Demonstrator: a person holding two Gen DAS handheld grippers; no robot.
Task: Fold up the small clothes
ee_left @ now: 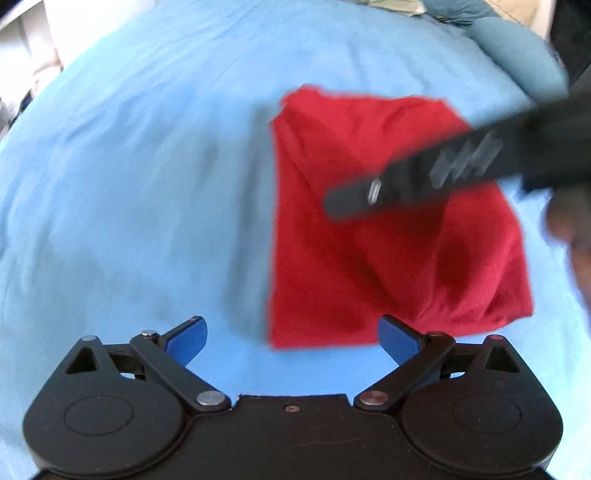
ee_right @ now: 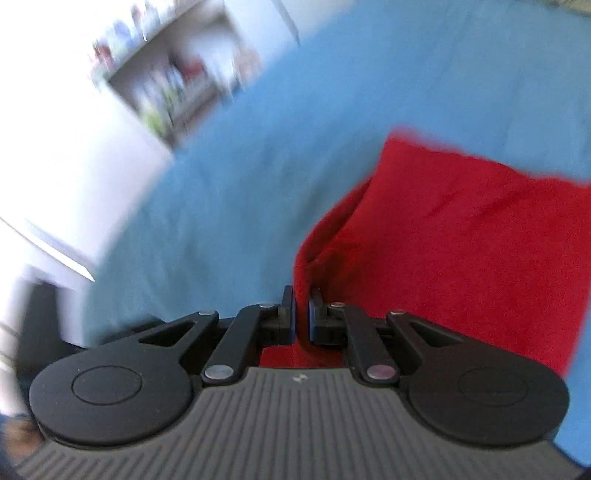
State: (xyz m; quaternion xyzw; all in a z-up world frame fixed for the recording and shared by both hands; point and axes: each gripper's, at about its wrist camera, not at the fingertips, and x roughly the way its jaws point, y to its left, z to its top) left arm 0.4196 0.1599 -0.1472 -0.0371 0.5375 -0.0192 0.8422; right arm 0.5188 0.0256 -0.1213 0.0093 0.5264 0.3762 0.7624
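Observation:
A red garment (ee_left: 369, 229) lies folded over on a light blue bedsheet (ee_left: 147, 166). My left gripper (ee_left: 291, 338) is open and empty, hovering just short of the garment's near edge. My right gripper (ee_right: 301, 314) is shut on a fold of the red garment (ee_right: 461, 240) and lifts that edge off the sheet. The right gripper also shows in the left wrist view (ee_left: 424, 177) as a blurred dark bar reaching over the garment from the right.
The blue sheet (ee_right: 258, 166) covers the whole work surface. Other bedding or clothes (ee_left: 461, 11) lie at the far edge. A white shelf unit (ee_right: 166, 81) stands beyond the bed on the left of the right wrist view.

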